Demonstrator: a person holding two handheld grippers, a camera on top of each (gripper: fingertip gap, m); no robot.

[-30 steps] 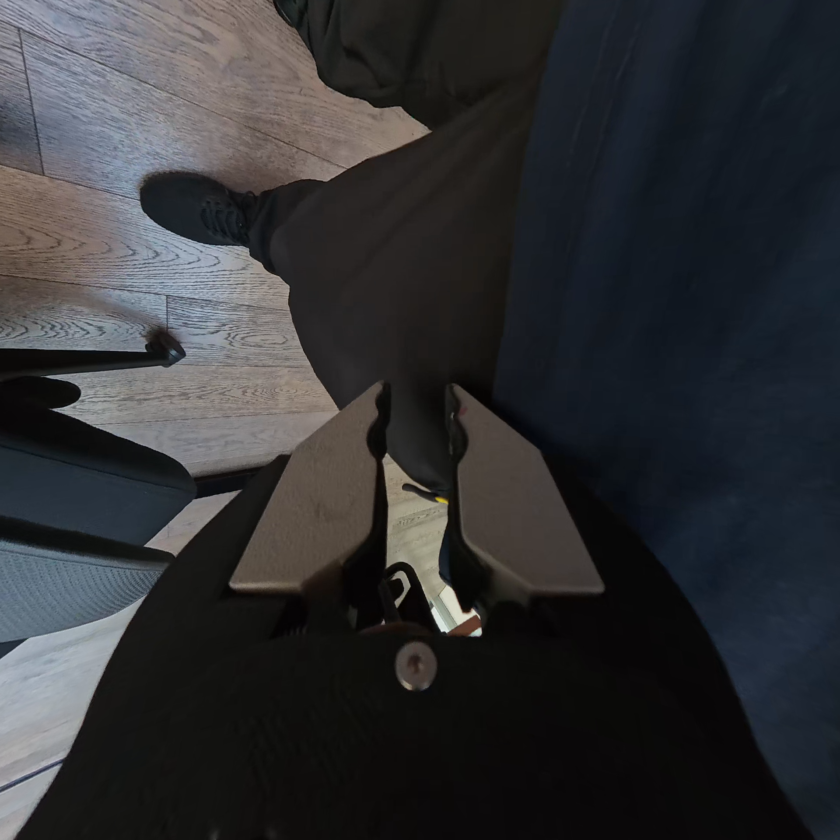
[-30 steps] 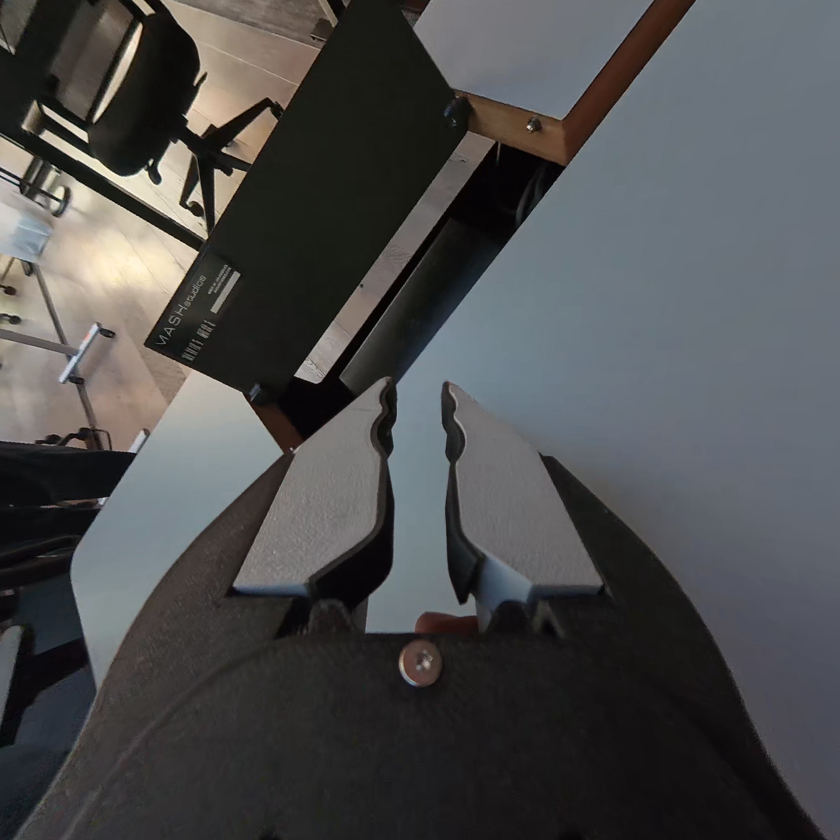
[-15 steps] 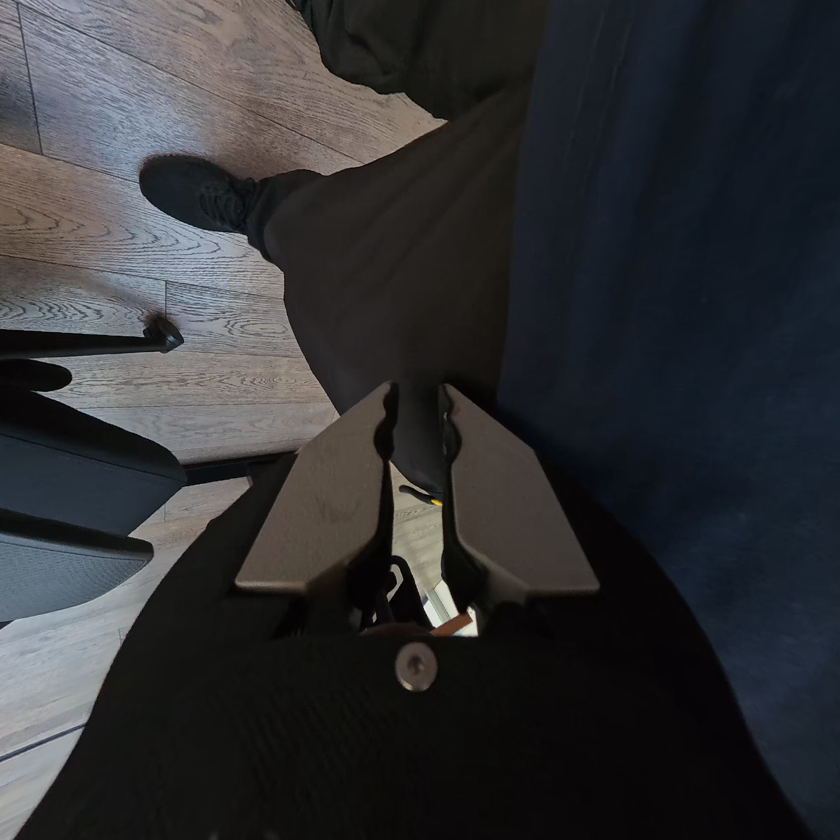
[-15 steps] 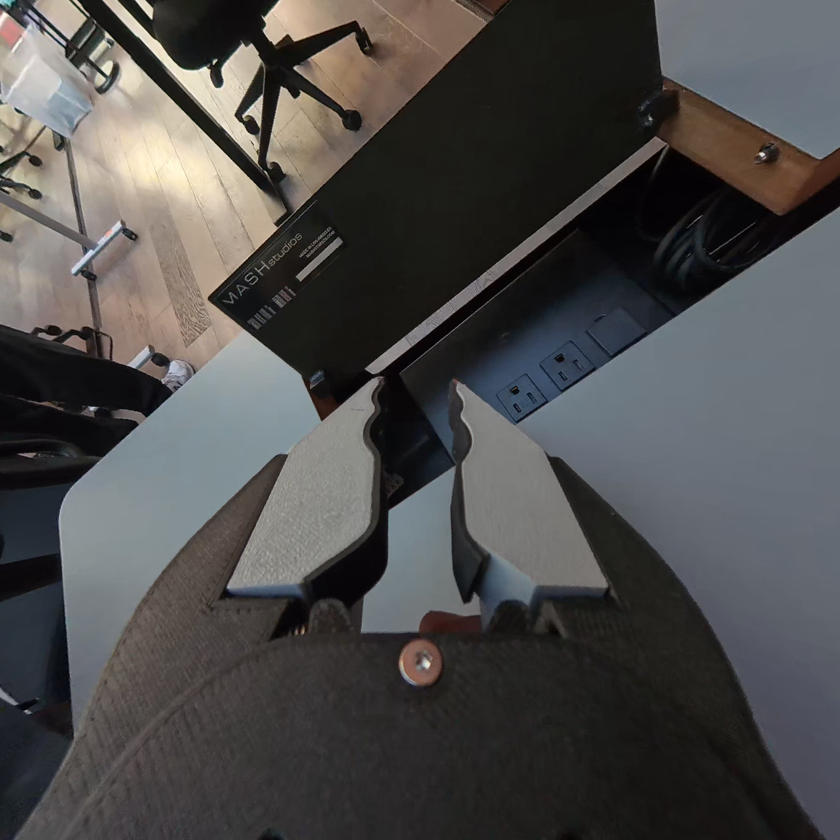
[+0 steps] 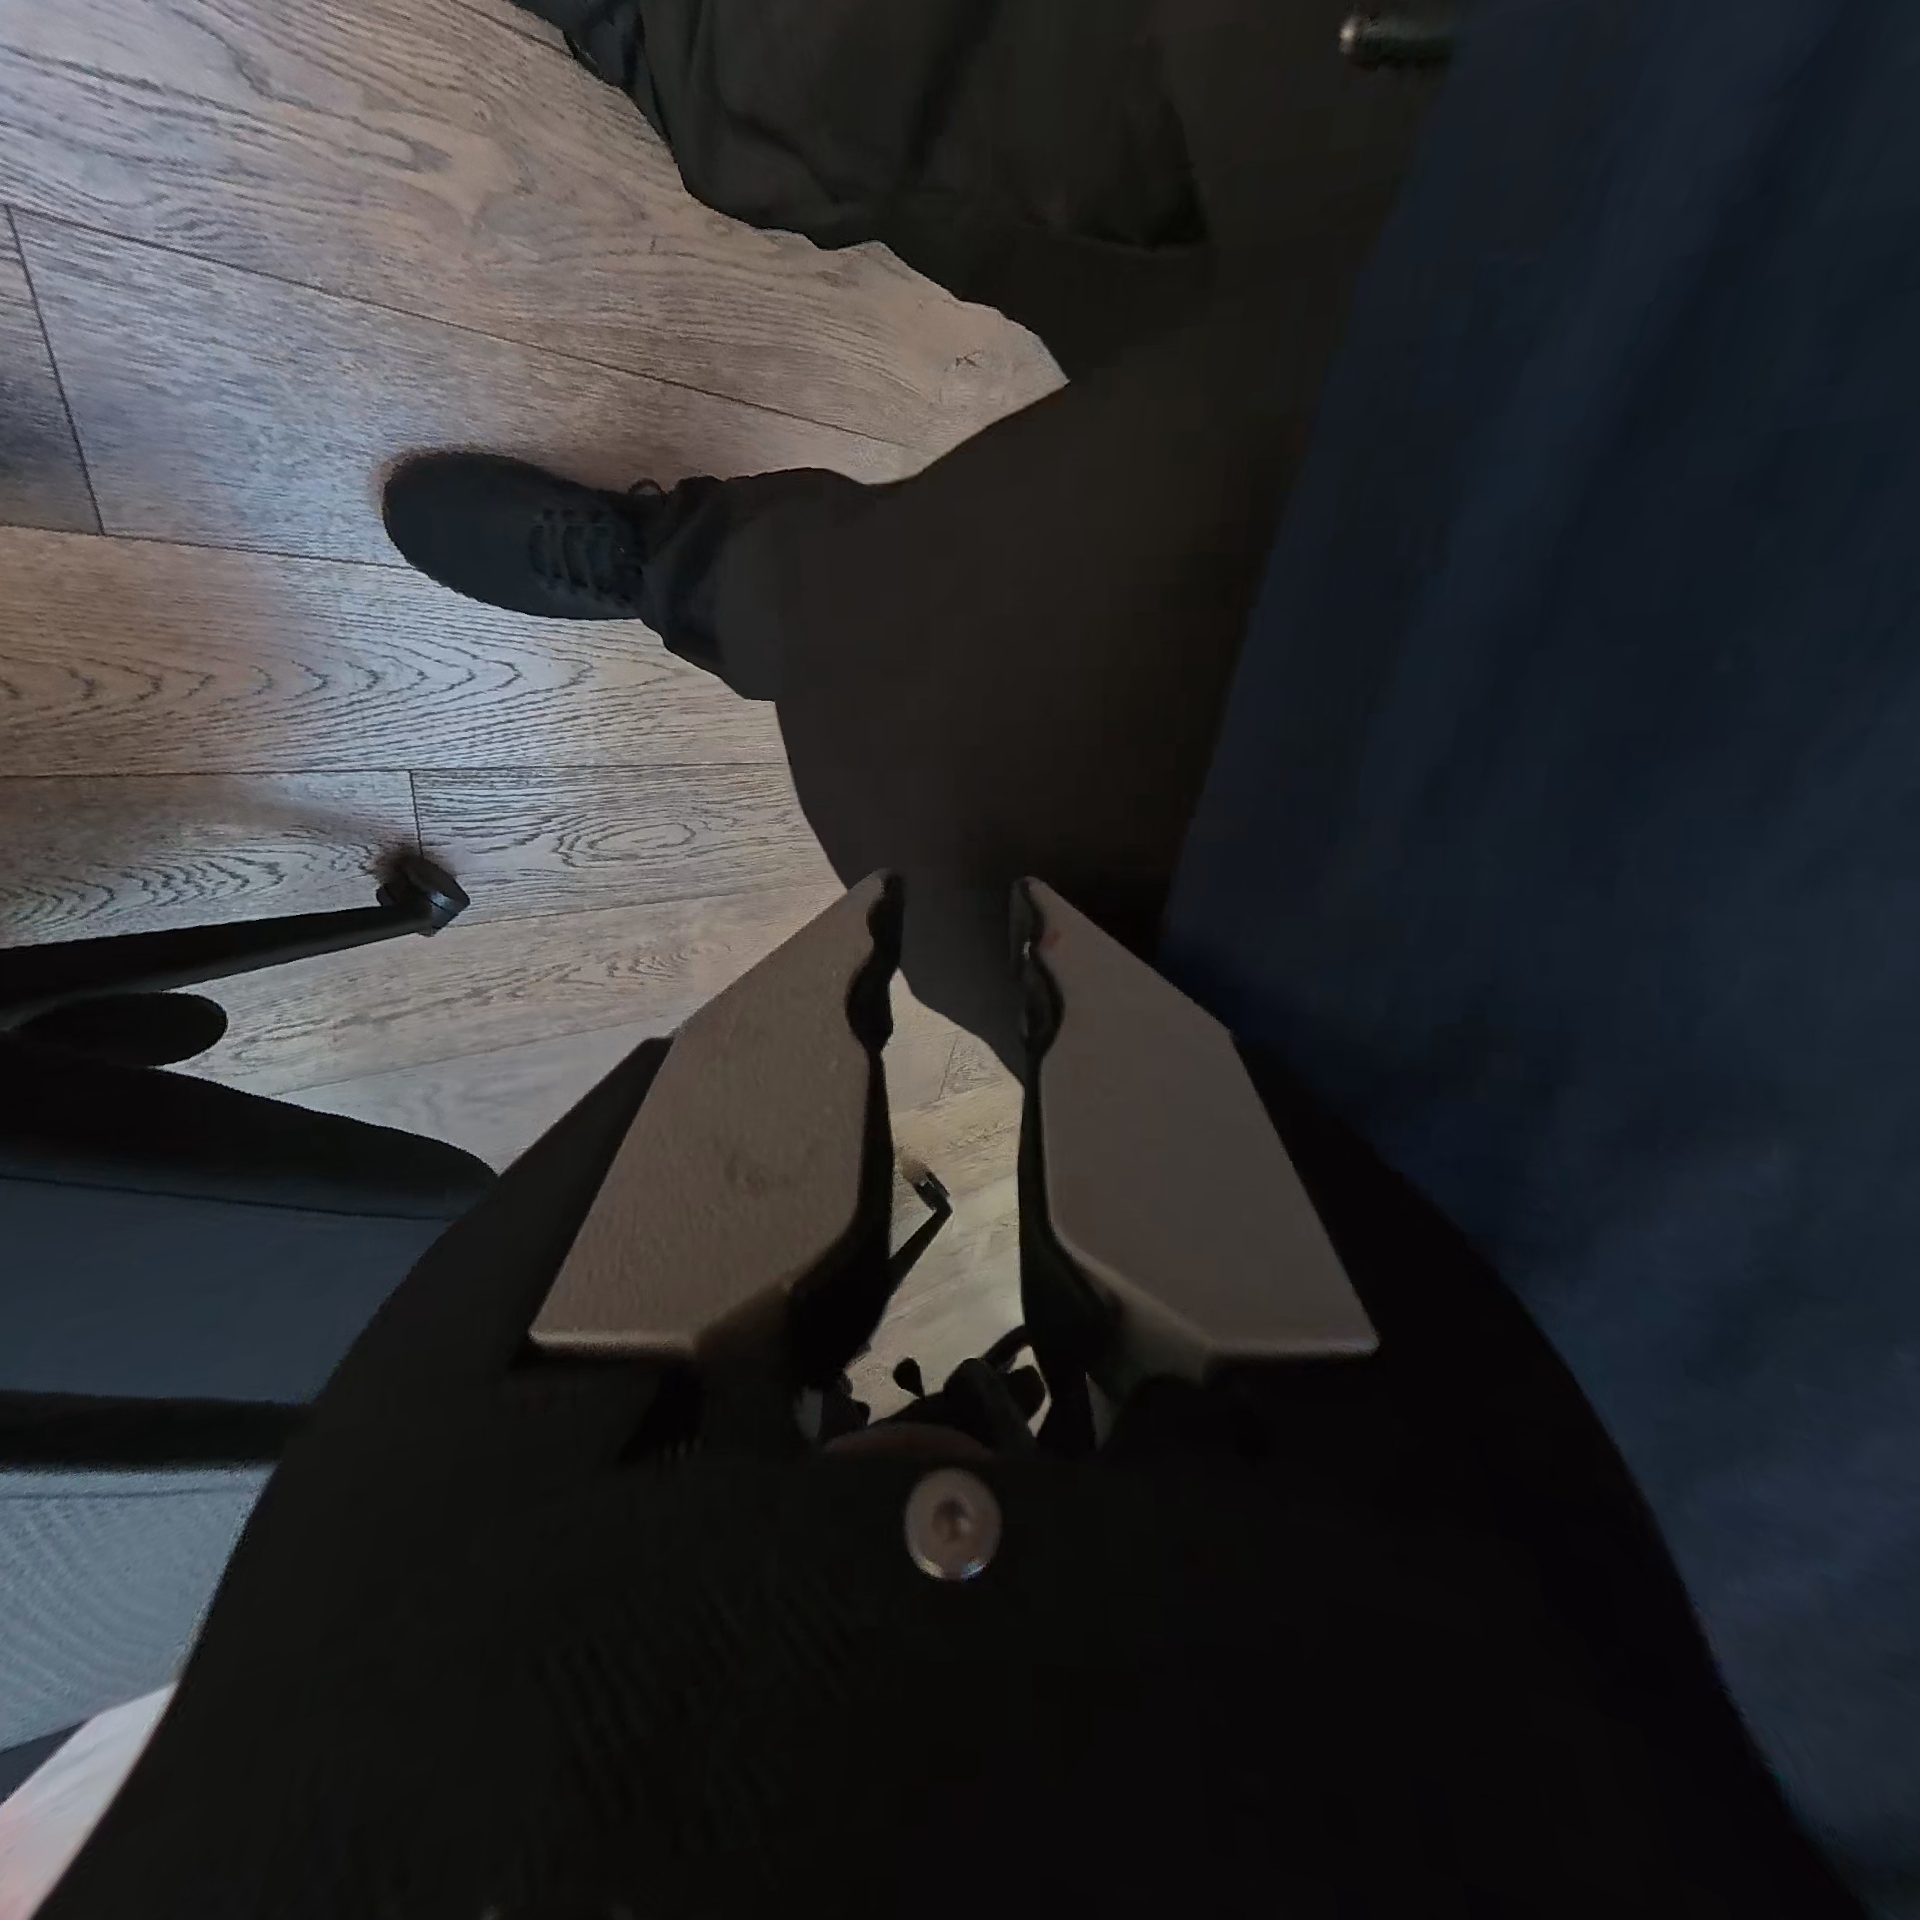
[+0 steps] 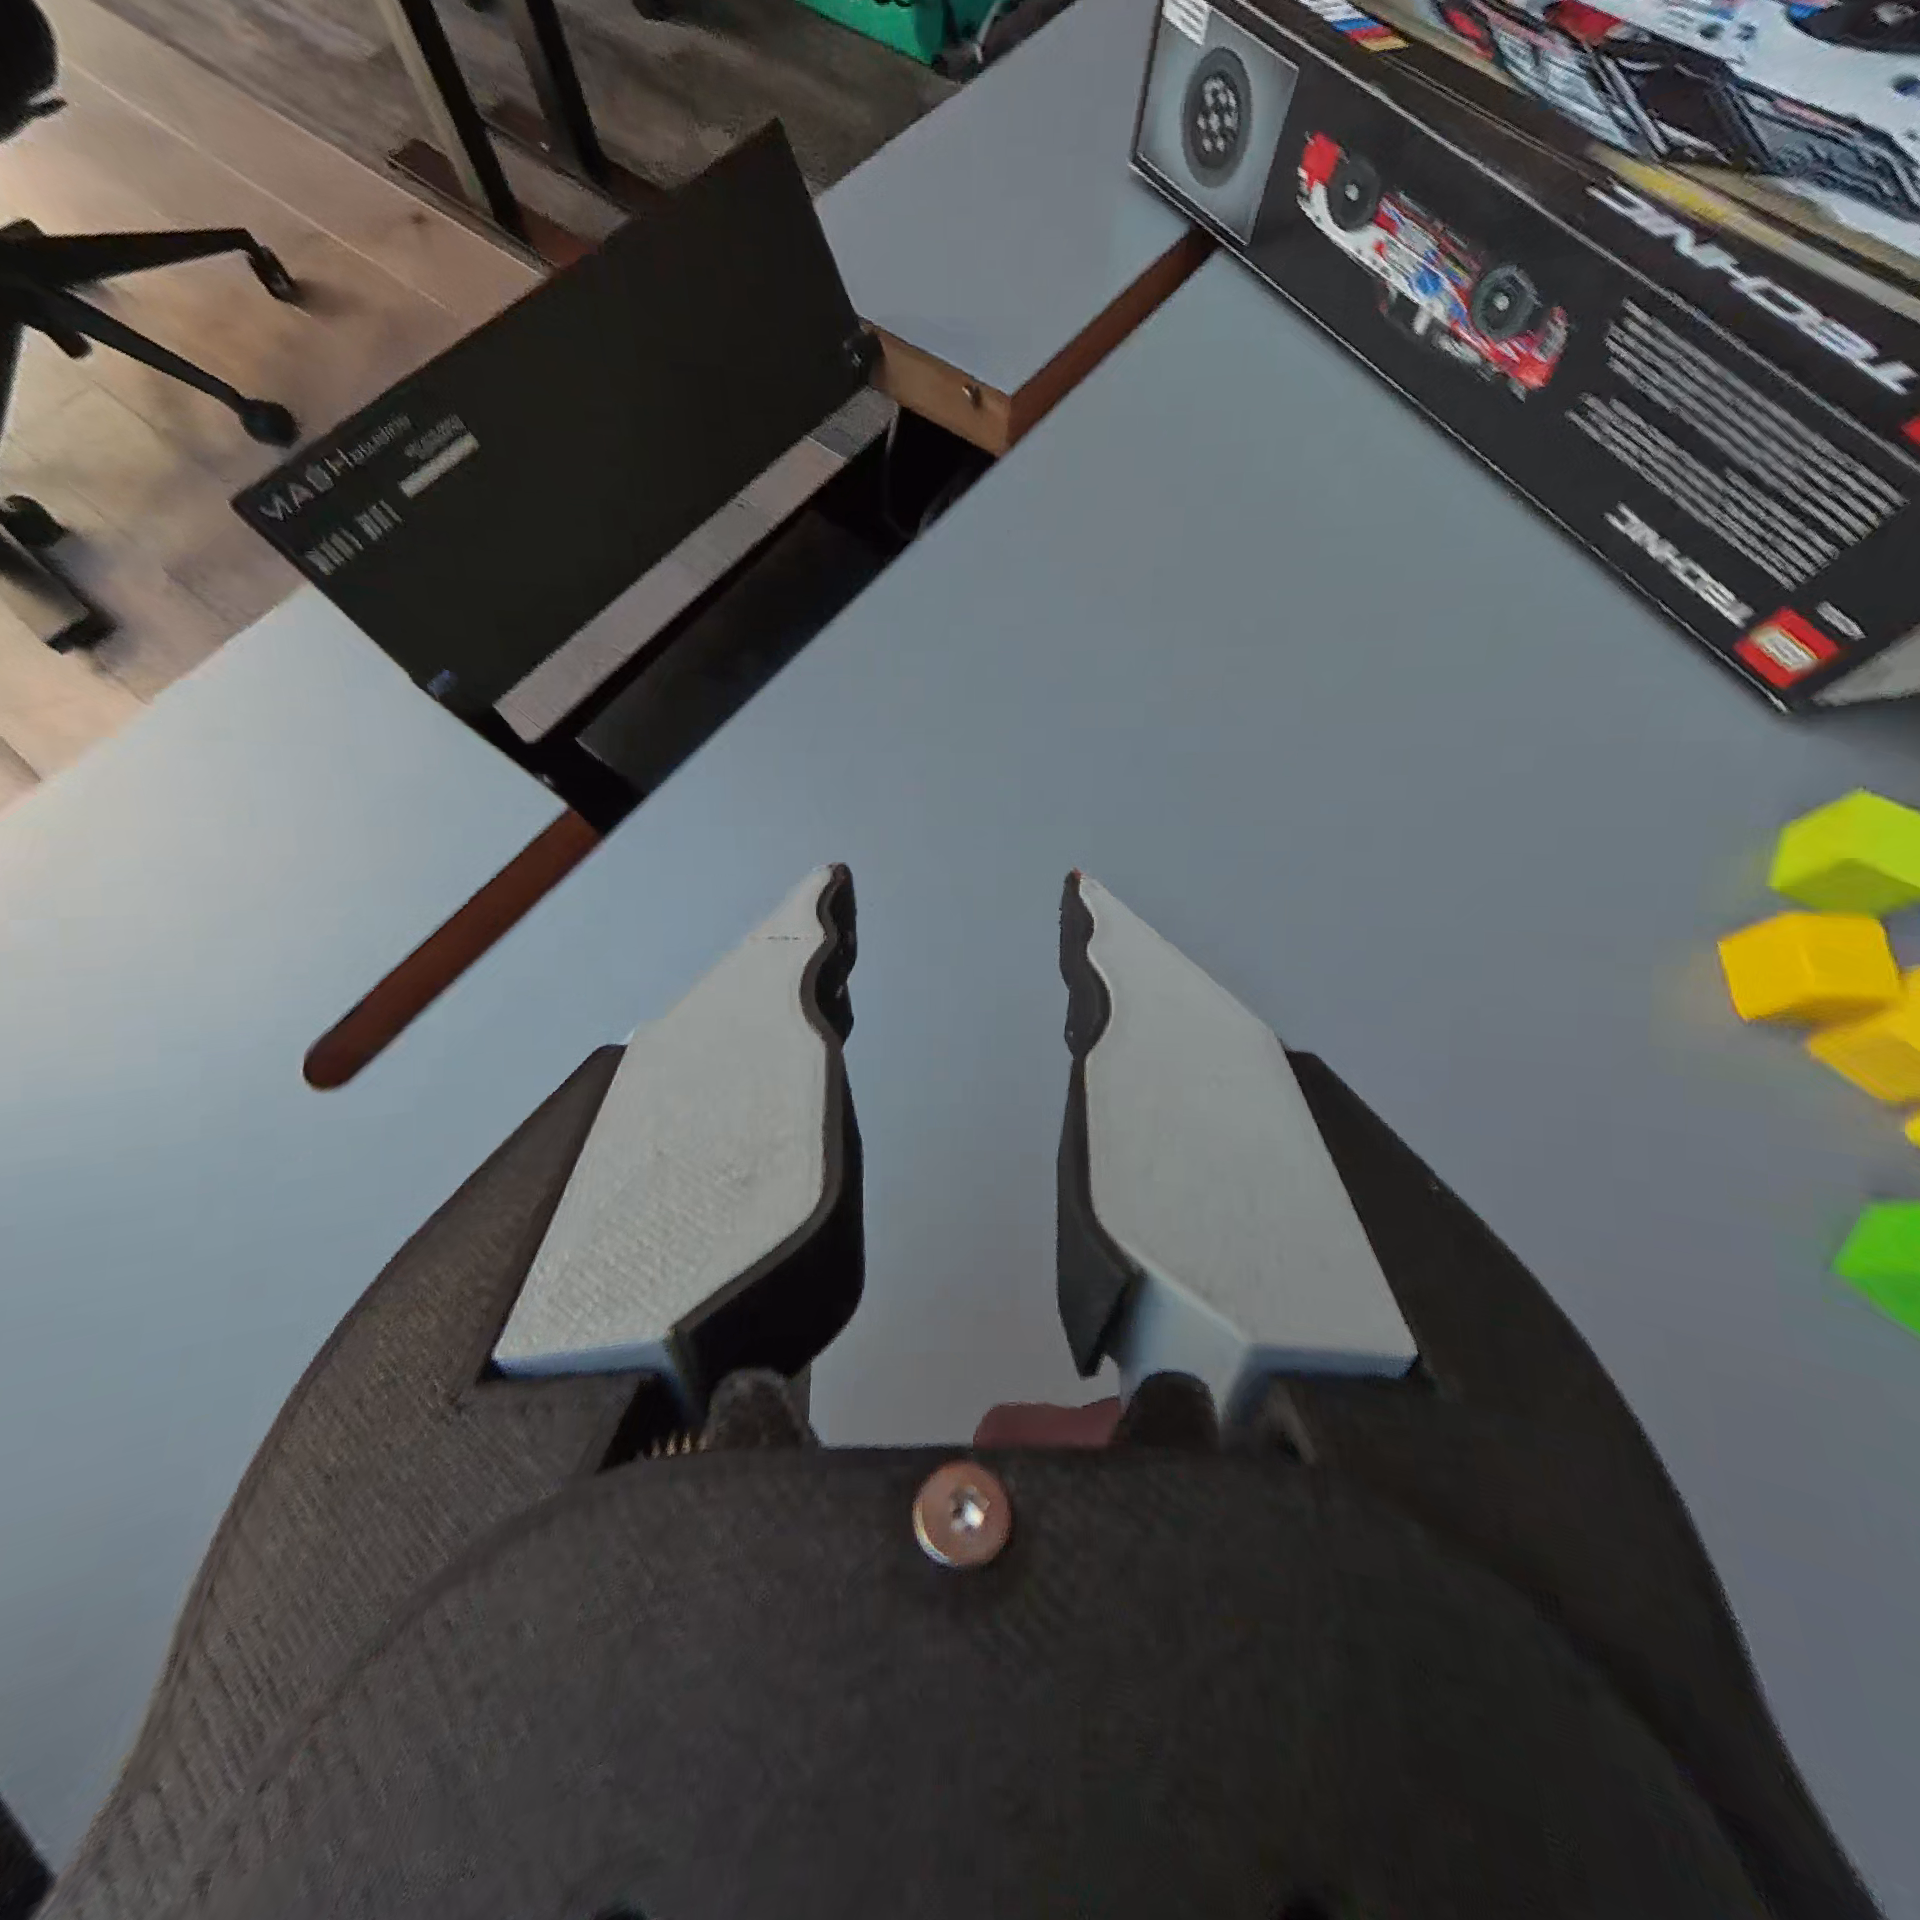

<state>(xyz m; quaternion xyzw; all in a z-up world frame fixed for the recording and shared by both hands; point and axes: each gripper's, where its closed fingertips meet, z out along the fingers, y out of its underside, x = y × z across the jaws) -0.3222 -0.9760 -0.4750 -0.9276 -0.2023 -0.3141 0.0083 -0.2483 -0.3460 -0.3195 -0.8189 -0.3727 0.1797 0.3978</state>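
My left gripper [image 5: 956,904] hangs low and points down at a wooden floor [image 5: 312,675]. Its jaws stand a little apart with nothing between the pads. Behind them are a person's dark trouser leg [image 5: 987,644] and black shoe [image 5: 509,540]. My right gripper [image 6: 956,883] is open and empty above a grey table [image 6: 1247,727]. Yellow blocks [image 6: 1808,961] and green blocks [image 6: 1844,862] lie on the table at the far right, apart from the fingers.
A dark blue fabric [image 5: 1558,727] fills the right of the left wrist view. A chair leg [image 5: 416,904] and chair seat [image 5: 156,1247] are at the left. A black printed toy box [image 6: 1558,312] lies at the back right. A raised black flap [image 6: 582,447] stands over a table cavity. Left tips to right tips: about 65 centimetres.
My right gripper has opened wider and swung right across the table, so the box and blocks now show. My left gripper closed a little, reopened slightly, and barely moved.
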